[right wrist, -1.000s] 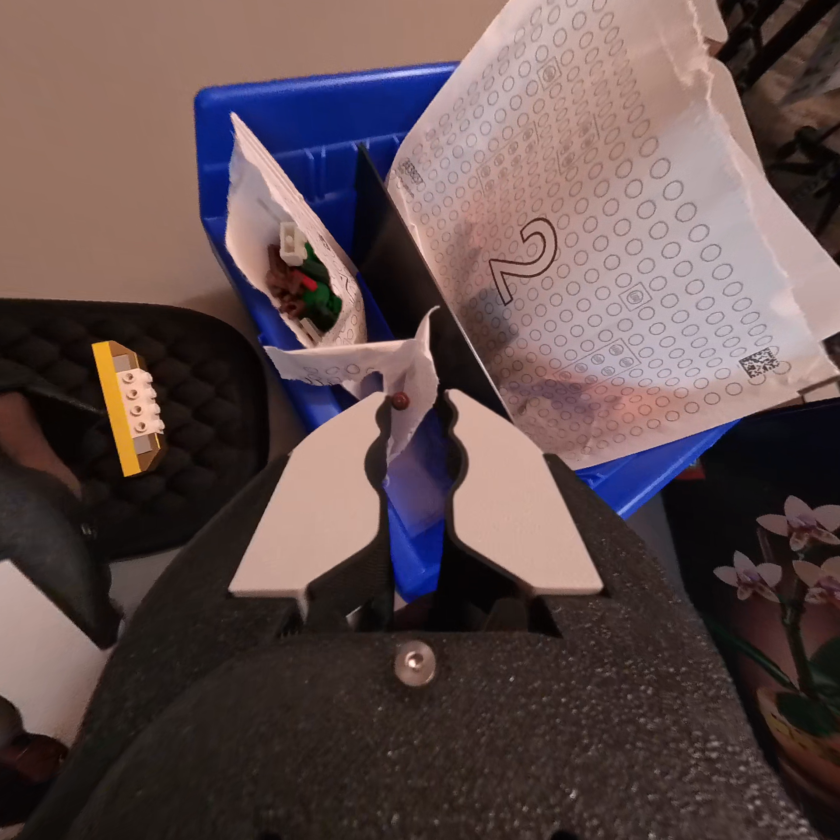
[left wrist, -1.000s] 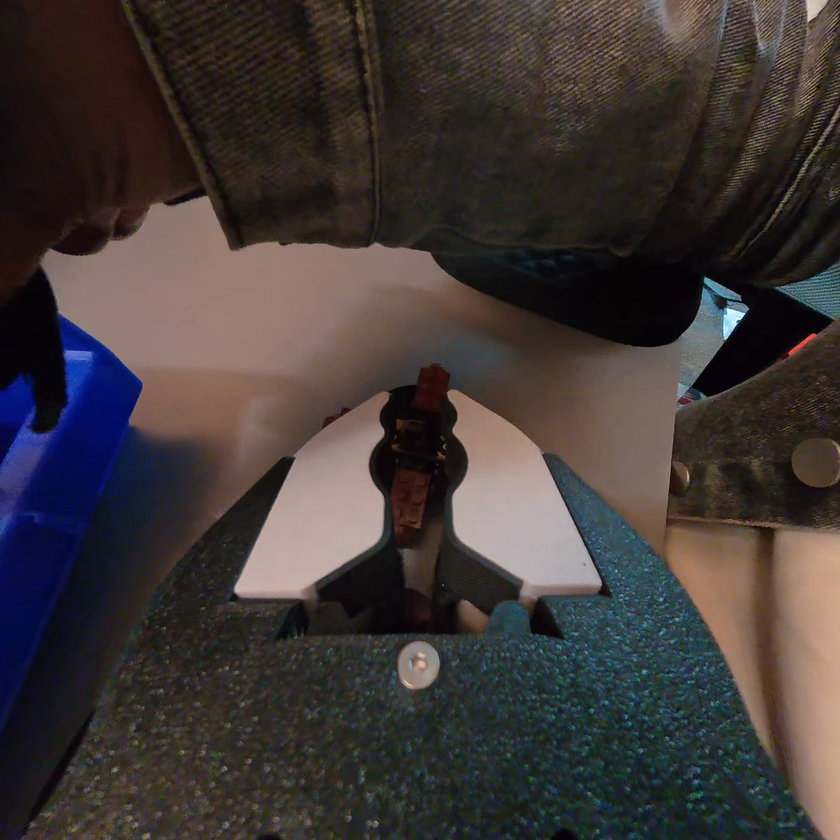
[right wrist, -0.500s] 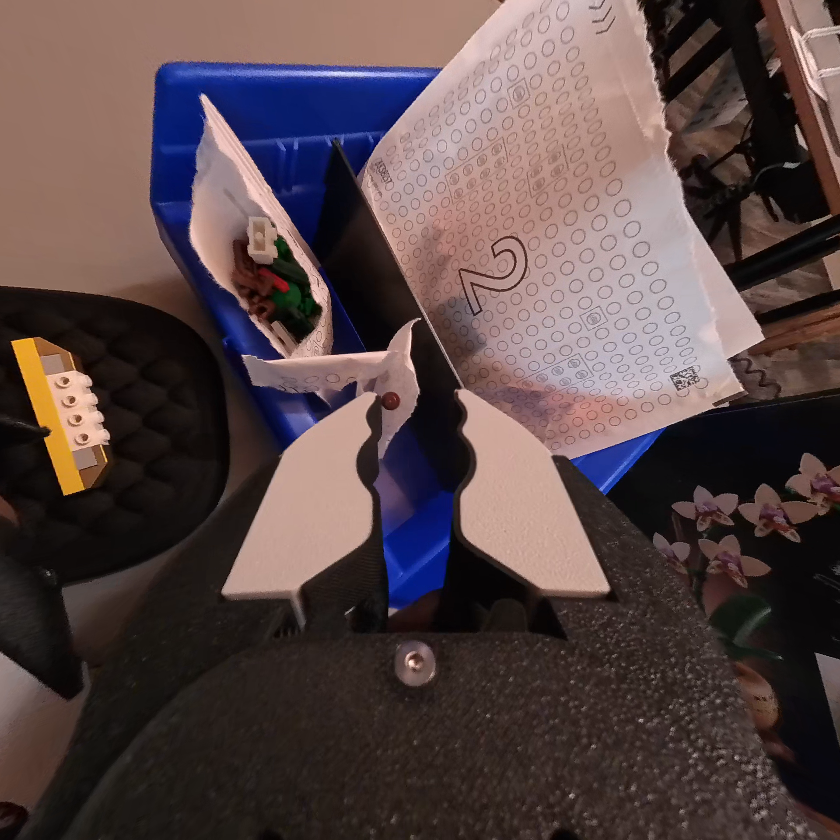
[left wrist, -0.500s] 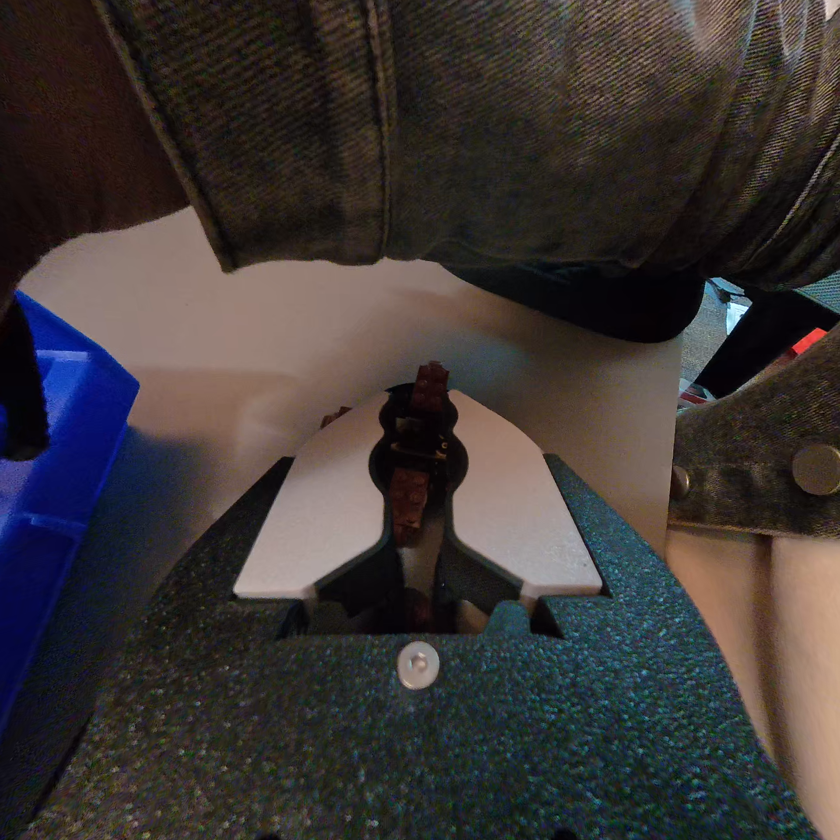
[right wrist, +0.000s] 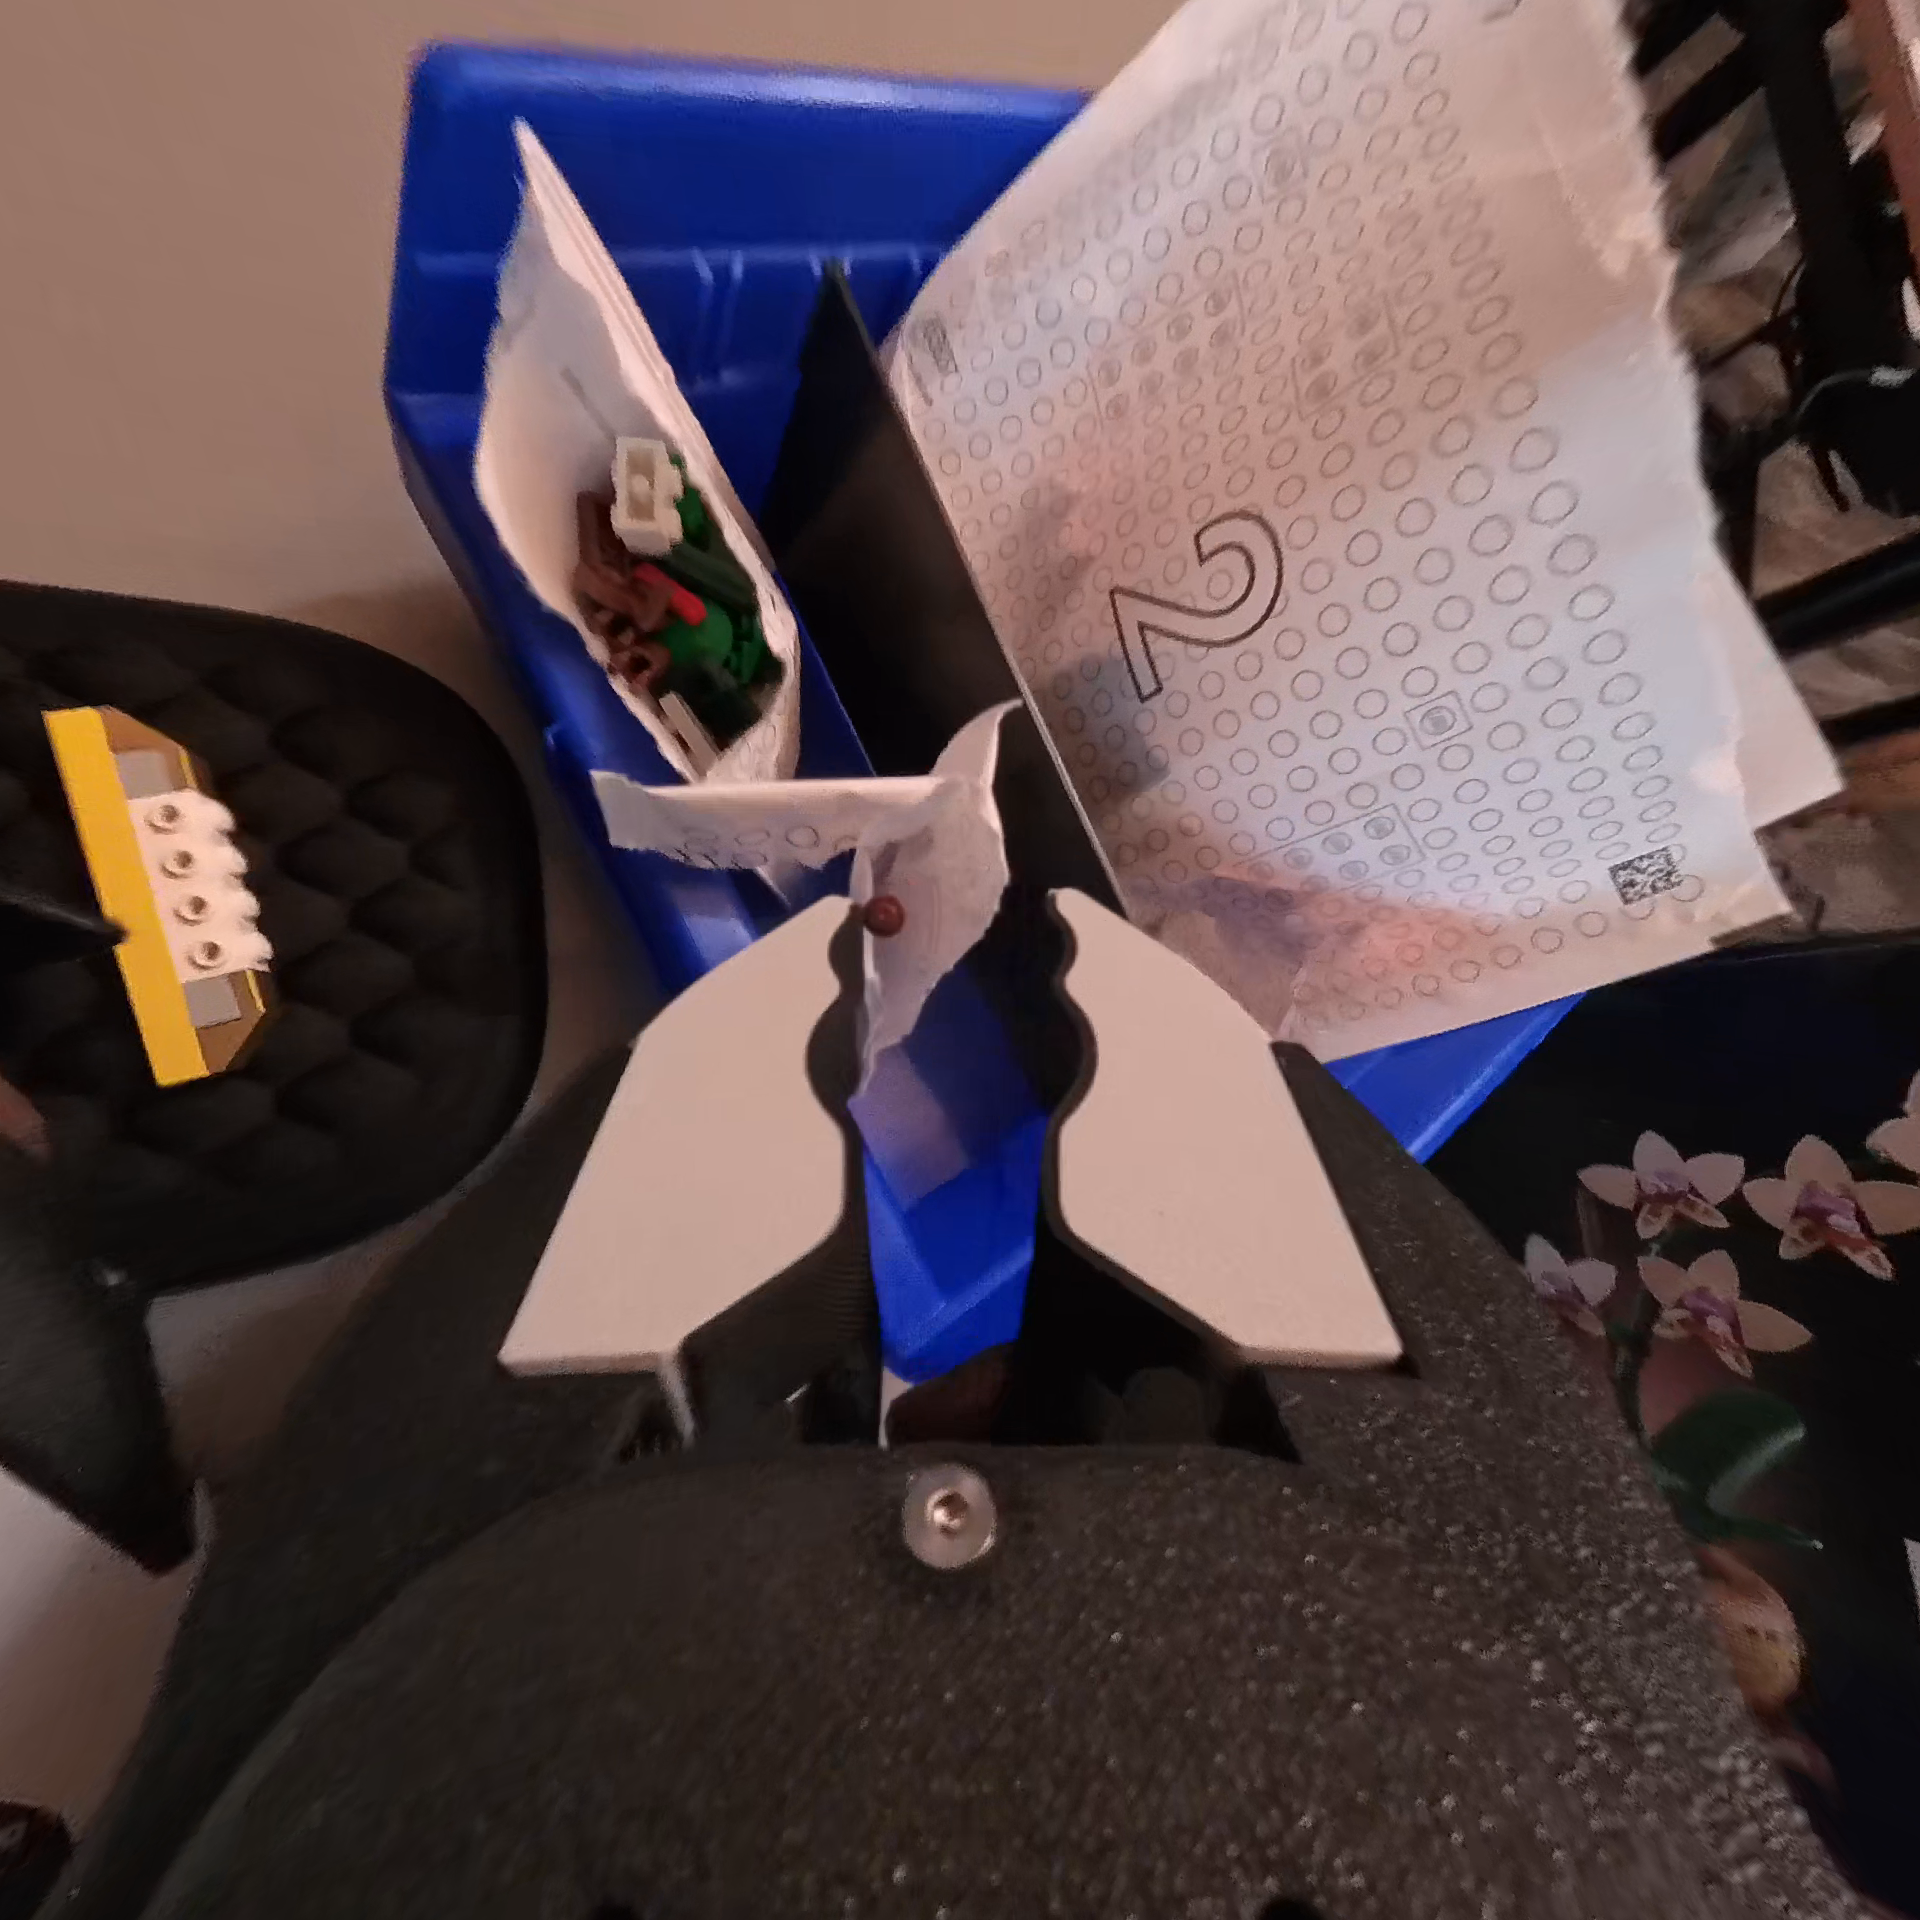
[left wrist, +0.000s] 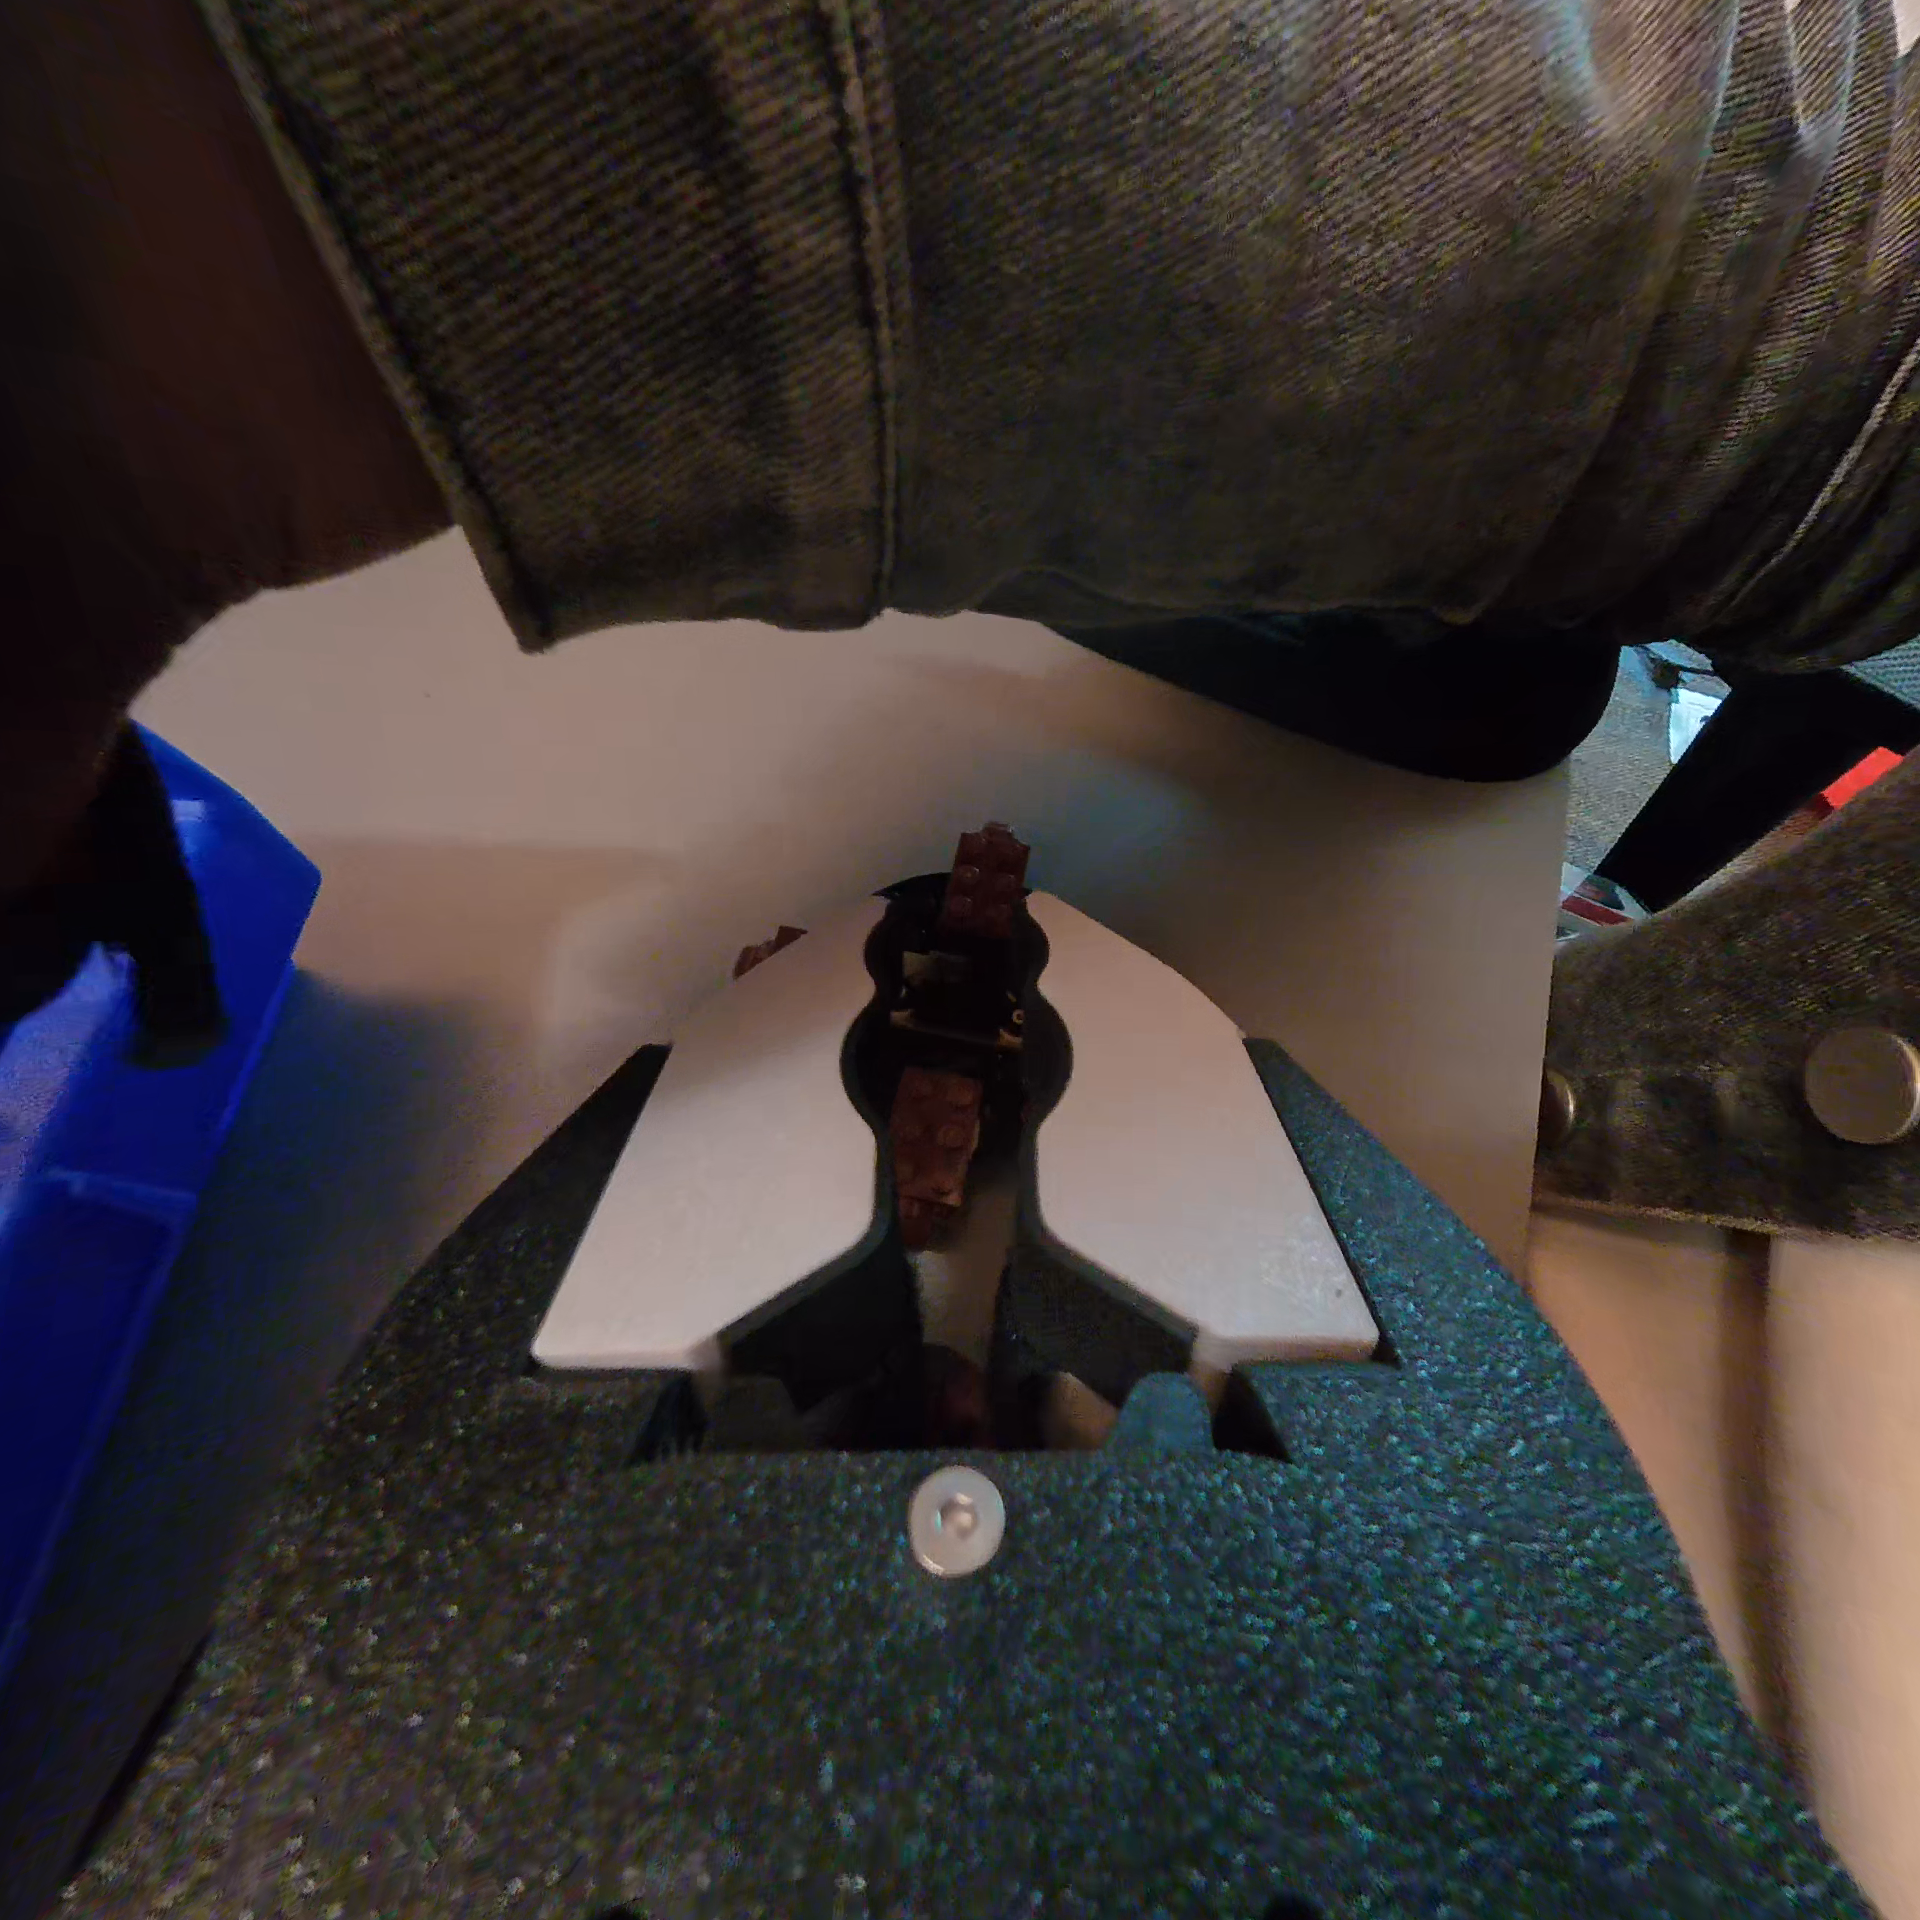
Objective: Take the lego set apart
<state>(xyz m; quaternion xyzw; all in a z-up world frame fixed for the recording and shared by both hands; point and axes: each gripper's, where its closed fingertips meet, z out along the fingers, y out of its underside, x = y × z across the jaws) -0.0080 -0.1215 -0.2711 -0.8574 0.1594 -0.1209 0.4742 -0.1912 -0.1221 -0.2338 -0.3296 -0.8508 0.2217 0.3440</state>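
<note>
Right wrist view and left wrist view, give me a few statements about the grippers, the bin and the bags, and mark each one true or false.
1. The left gripper is shut on a brown lego piece. True.
2. The right gripper is shut tight on a white brick. False: its jaws stand apart, with a small brown round piece at the tip of one finger.
3. The open paper bag in the blue bin holds mixed lego pieces. True.
4. The yellow and white lego piece lies inside the blue bin. False: it is outside the bin, to its left, against the black padded surface.
5. A black divider stands in the bin between the two bags. True.
</note>
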